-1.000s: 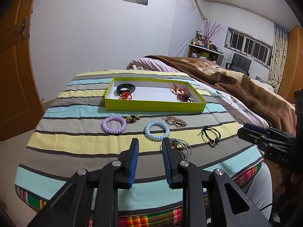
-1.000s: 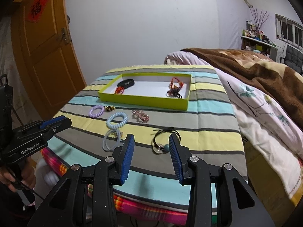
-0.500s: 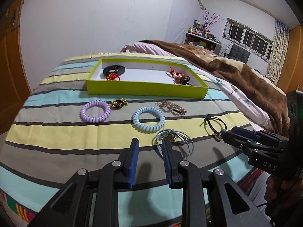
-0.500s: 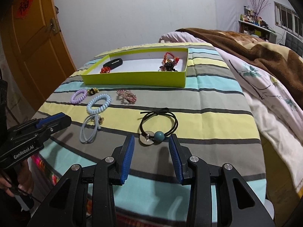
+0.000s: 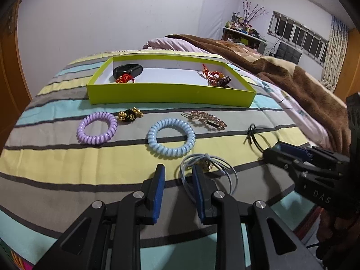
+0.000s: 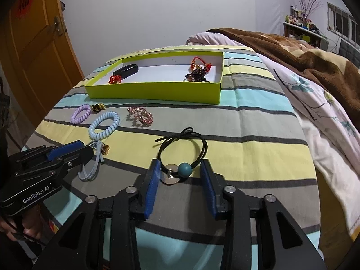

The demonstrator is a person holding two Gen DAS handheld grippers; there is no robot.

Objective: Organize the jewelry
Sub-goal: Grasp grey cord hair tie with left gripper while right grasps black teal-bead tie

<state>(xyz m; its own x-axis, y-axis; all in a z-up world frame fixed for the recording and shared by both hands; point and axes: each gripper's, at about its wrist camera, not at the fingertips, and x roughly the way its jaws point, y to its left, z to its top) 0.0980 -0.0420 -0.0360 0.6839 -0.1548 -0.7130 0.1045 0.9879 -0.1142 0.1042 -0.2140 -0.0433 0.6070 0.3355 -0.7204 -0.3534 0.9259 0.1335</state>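
Right gripper [image 6: 180, 175] fingers, just closing, stood apart around black hair tie [image 6: 182, 149], not pressing. Left gripper [image 5: 177, 175], marked "GenRobot.AI", open at grey tie [image 5: 208, 168]. Box [image 6: 155, 90] at 12 o'clock.

The left tongs [image 5: 177, 173] hide part of the grey hair tie [image 5: 225, 168]; shelf clutter [image 5: 241, 22] is too small to identify.

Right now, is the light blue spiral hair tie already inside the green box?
No, the light blue spiral hair tie lies on the striped bedspread, in front of the green box.
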